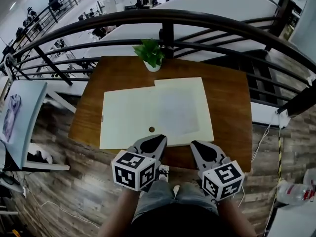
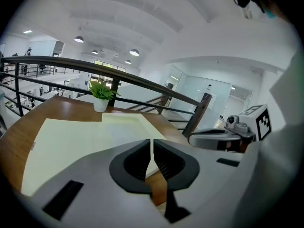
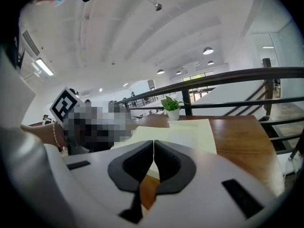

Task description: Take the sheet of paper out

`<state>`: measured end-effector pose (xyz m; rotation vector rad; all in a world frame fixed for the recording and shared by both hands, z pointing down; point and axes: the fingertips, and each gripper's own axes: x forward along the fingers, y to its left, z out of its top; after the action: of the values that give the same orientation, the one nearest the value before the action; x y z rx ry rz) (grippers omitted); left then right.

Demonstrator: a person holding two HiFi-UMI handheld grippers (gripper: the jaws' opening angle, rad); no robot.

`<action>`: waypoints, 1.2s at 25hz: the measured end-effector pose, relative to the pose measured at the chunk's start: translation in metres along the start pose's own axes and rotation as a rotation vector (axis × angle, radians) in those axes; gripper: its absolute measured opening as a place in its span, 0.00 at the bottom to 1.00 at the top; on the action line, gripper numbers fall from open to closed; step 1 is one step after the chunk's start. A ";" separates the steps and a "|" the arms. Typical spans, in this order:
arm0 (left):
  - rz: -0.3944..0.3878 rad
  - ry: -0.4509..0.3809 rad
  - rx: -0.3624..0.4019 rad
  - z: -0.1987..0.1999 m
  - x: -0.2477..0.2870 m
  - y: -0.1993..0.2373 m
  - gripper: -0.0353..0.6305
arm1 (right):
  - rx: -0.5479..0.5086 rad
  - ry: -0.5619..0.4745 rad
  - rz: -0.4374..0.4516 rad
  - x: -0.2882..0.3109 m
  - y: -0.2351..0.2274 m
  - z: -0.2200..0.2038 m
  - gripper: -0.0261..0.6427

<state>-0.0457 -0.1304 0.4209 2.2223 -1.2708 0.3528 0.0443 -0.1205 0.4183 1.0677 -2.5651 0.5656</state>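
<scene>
A large pale yellow paper envelope point(image 1: 128, 120) lies flat on the brown wooden table point(image 1: 232, 112), with a small round clasp point(image 1: 151, 129) near its front edge. A paler sheet point(image 1: 180, 107) lies over its right part. My left gripper point(image 1: 159, 139) hangs shut just above the envelope's front edge, nothing between its jaws. My right gripper point(image 1: 194, 144) is shut too, over the table's front edge right of it. In the left gripper view the envelope point(image 2: 80, 134) spreads ahead of the shut jaws point(image 2: 152, 148); the right gripper view shows the sheet point(image 3: 187, 132) beyond its shut jaws point(image 3: 154, 148).
A small potted green plant point(image 1: 149, 55) stands at the table's far edge against a dark metal railing point(image 1: 197, 21). Wooden floor lies on both sides of the table. A pale board with a drawing point(image 1: 17, 117) leans at the left.
</scene>
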 end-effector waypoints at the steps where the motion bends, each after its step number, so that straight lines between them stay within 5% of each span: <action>1: -0.008 0.002 0.006 0.005 0.004 0.007 0.10 | 0.010 0.004 -0.008 0.008 -0.003 0.002 0.08; 13: -0.014 0.091 -0.003 0.027 0.047 0.081 0.10 | 0.064 0.004 -0.067 0.076 -0.026 0.032 0.08; 30: -0.084 0.292 -0.044 -0.011 0.117 0.117 0.10 | 0.188 0.055 -0.140 0.122 -0.045 0.018 0.08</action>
<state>-0.0849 -0.2542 0.5245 2.0880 -1.0178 0.5868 -0.0078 -0.2311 0.4645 1.2625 -2.4044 0.7996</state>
